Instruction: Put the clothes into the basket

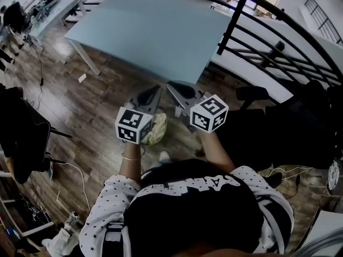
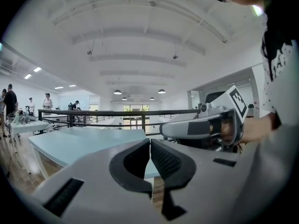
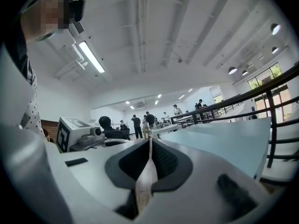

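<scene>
Two tools, both shut: my right tool [image 3: 150, 143] nips edge of cream cloth [image 3: 145, 185], which hangs below; left tool [image 2: 150, 143] has nothing betw. its jaws. Cloth prob. light, limp; I'd grip at hem. No basket in view.

A pale blue table [image 1: 144, 31] stands on the dark wooden floor [image 1: 91, 106], with a black railing [image 1: 252, 42] at its right. The white ceiling [image 2: 140, 41] carries round lamps [image 2: 117, 92], and windows [image 2: 133, 108] show at the far end.
</scene>
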